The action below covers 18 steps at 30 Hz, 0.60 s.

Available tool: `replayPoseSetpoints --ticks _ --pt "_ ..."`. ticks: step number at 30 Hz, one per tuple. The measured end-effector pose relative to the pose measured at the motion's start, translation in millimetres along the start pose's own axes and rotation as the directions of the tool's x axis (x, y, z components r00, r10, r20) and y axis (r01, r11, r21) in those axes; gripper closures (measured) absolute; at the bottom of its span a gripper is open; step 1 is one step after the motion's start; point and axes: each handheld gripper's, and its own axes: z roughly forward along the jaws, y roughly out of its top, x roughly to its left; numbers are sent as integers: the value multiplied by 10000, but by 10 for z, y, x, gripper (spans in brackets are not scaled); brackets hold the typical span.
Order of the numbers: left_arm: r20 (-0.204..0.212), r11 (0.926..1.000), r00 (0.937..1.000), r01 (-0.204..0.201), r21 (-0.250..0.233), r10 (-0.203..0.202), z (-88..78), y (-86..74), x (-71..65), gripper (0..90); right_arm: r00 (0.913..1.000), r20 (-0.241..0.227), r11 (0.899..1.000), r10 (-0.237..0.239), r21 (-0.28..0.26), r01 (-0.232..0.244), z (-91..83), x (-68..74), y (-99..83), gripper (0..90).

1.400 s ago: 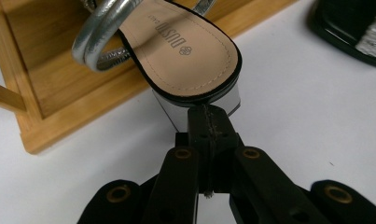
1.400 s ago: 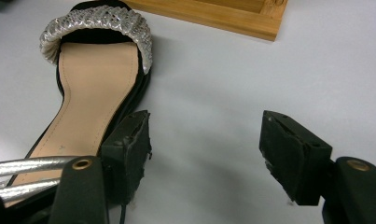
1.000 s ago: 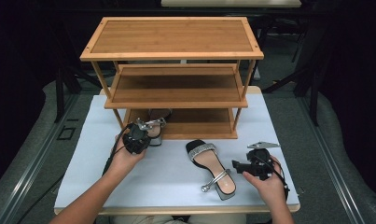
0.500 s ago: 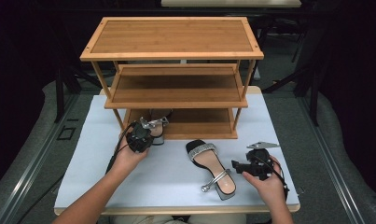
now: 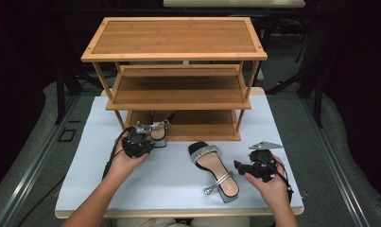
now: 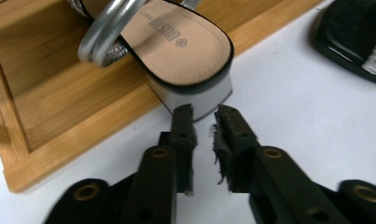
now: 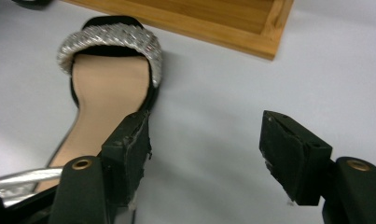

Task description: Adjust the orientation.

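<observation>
The left claw (image 6: pixel 204 119) is sitting right at the back of the sandal (image 6: pixel 176 44) on the rack's (image 5: pixel 131 97) bottom shelf (image 6: pixel 59 107), and its jaws have just been opening. There is a narrow gap between them now, and nothing in it. The tips are level with the white heel block, one of them looking just about against it, but they are not gripping. So that sandal is resting on its own: toe in under the shelf above, heel hanging off the front lip over the table (image 5: pixel 84 189), long axis running straight back into the rack.

Over on the right, the right claw (image 7: pixel 206 142) is standing wide open and empty. The second sandal (image 5: pixel 215 168) is lying flat on the table, well in front of the rack, sparkly toe band pointing toward the shelf and the heel with its silver strap pointing back at the person. From the high view that sandal is lying just left of the right claw (image 5: pixel 239 165), with its long axis running roughly across the line of the jaws.

That is the relation the next pick is hanging on, by my reading: the right hand (image 5: pixel 268 182) is clearly the nearer one, the left hand (image 5: pixel 126 161) is well apart, and the right claw is facing the sandal's side, close to the heel end. Sliding across and closing on that side edge looks the likeliest approach.
</observation>
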Motion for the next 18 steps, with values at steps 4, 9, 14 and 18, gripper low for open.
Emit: replayPoseSetpoints --ticks 4,9,14,18 --pt "381 9998 9992 124 184 -131 -91 -65 72 658 9987 80 9987 -499 64 499 -36 154 60 331" --pt "532 9998 9985 108 177 -117 -205 -143 157 613 9926 -17 9924 -1211 194 1211 -54 303 150 333" --pt "750 9995 9968 274 161 -285 -278 -168 228 551 9884 -269 9863 -1496 668 1511 -45 398 238 330" --pt "1012 9999 9948 151 -47 -145 -323 -146 224 505 9883 -527 9845 -1430 949 1475 -29 463 308 296"
